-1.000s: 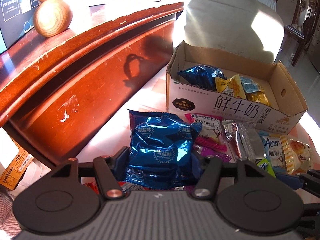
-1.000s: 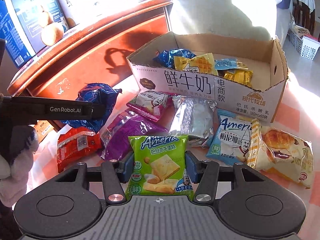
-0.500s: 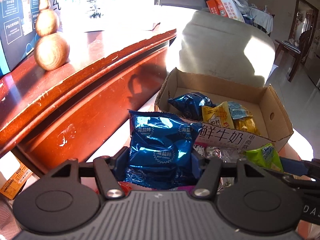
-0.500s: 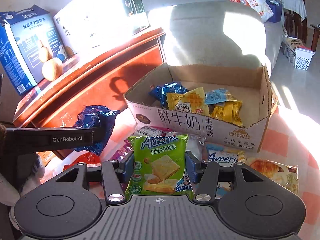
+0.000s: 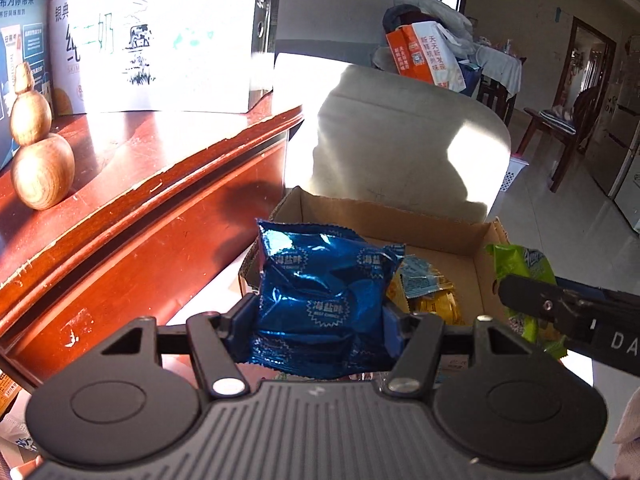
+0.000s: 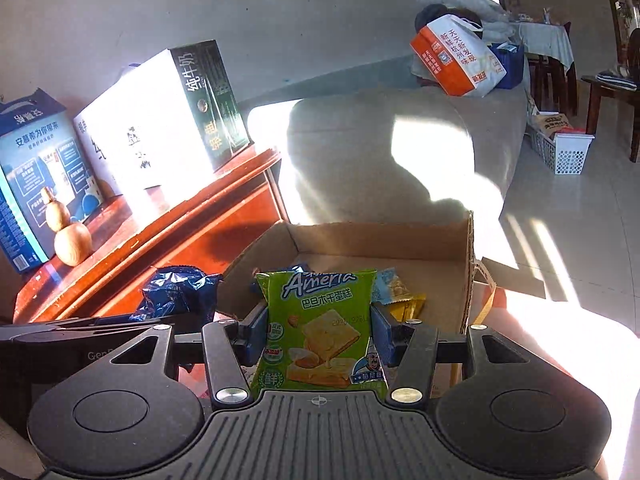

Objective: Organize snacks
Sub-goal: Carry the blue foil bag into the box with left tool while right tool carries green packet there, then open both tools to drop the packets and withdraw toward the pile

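Left gripper (image 5: pixel 320 312): jaws are clamping a crinkled blue foil packet (image 5: pixel 326 300) from both sides; white starburst seals on it are reading "海盐味". The packet is hanging in the air at the near left corner of the open cardboard box (image 5: pixel 478 276), above its front wall.

Right gripper (image 6: pixel 318 336): jaws are pinching a green packet (image 6: pixel 320 332) upright; its face is showing "Ameria" in white script, "巴旦木千蛋糕" below, a round "鲜" badge at lower left and a small chef figure at lower right. It is hovering at the box's near wall, just beside the blue packet in the other gripper.

Cardboard box contents: a light-blue packet (image 6: pixel 390 286) and a yellow packet (image 6: pixel 408 306) are lying on the box floor, toward its near side; their print is too small to read. The far part of the floor is showing bare cardboard.

Surroundings: a red-brown wooden cabinet (image 5: pixel 132 216) is standing to the left of the box. On its top are sitting a wooden gourd ornament (image 5: pixel 38 148), a white milk carton (image 6: pixel 160 124) bearing "纯牛奶" on its dark green end, and a blue carton (image 6: pixel 34 164) printed "安慕希为你带来". Behind the box a pale sofa (image 6: pixel 400 156) is catching sunlight, with an orange-and-white bag (image 6: pixel 456 60) resting on its back; the bag's writing is upside down in the right wrist view.
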`<state>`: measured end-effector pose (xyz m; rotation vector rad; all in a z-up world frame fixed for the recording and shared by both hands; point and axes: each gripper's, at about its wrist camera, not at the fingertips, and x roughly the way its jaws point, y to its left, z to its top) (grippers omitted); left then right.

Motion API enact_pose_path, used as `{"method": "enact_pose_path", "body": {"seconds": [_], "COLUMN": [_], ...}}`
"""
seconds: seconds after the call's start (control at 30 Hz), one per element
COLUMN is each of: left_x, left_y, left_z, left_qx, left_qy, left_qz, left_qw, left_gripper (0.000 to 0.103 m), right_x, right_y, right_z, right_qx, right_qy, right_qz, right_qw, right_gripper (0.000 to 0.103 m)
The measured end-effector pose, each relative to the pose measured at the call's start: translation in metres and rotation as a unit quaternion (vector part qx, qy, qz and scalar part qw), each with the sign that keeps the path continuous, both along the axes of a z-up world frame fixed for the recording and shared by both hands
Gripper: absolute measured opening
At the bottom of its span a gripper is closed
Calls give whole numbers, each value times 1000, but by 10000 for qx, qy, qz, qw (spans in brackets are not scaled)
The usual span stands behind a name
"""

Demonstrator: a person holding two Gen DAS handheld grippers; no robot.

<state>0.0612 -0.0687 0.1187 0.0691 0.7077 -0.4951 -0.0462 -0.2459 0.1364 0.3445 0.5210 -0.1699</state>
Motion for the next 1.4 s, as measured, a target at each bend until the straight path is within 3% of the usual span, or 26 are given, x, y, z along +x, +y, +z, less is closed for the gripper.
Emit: {"method": "enact_pose_path", "body": {"seconds": [0.17,0.4,0.77,0.83,0.9,1.1,1.4], "left_x": [15,43,76,79,78,62,52], "left_y": [-25,-50,-78,-79,-80,-74,-46], "left_z": [2,-9,-38,-41,-41,-26,-20], "left_qx": [-60,-192,-398,-422,-398,-311,-166], "left_qy": [-113,91,456,532,558,286,285], "left_qz": [-153,-147,-32,61,122,-74,-116], "left_qw": [9998,9997,9982,9977,9976,9991,9994], "left_gripper": [62,62,63,72,88,87,88], "right_x": [10,32,63,66,66,58,47], "right_y": [-15,-42,-63,-67,-71,-71,-53], "right_z": [3,-7,-24,-29,-31,-26,-22], "right_qx": [-23,292,196,201,282,258,219], "right_qy": [-177,-163,-34,-3,36,11,65], "right_qz": [-156,-357,-612,-732,-832,-794,-420], "right_qw": [9997,9988,9979,9971,9961,9965,9989], "right_gripper": [52,52,53,54,62,70,75]}}
